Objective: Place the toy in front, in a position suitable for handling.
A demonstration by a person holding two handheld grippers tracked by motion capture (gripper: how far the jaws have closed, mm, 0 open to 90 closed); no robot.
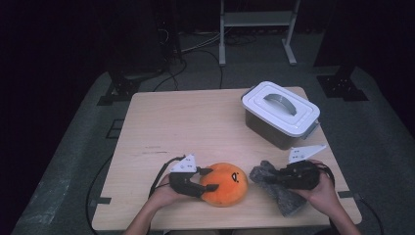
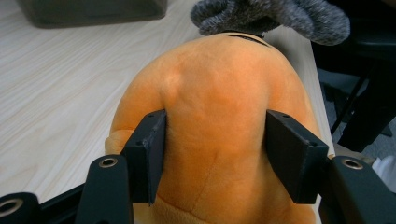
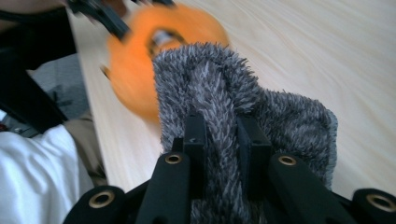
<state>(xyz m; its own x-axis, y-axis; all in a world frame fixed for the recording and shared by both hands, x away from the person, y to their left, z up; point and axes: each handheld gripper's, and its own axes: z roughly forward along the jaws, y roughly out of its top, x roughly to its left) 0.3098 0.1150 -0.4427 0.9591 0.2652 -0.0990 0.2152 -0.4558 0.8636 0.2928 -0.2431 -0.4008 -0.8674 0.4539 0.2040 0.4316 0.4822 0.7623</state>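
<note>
An orange round plush toy [image 1: 229,186] lies near the table's front edge. My left gripper [image 1: 208,180] grips its left end. In the left gripper view the two jaws [image 2: 215,140] press into the sides of the orange plush [image 2: 219,79]. To its right lies a grey furry cloth toy [image 1: 284,199], and my right gripper [image 1: 273,179] is shut on it. In the right gripper view the jaws [image 3: 222,135] pinch a fold of the grey fur [image 3: 285,116], with the orange plush [image 3: 135,65] blurred behind.
A grey box with a white handled lid [image 1: 280,110] stands at the table's back right. Bare wood of the table [image 1: 186,127] spreads across the middle and left. The front edge runs just below both hands. Dark floor and stands surround the table.
</note>
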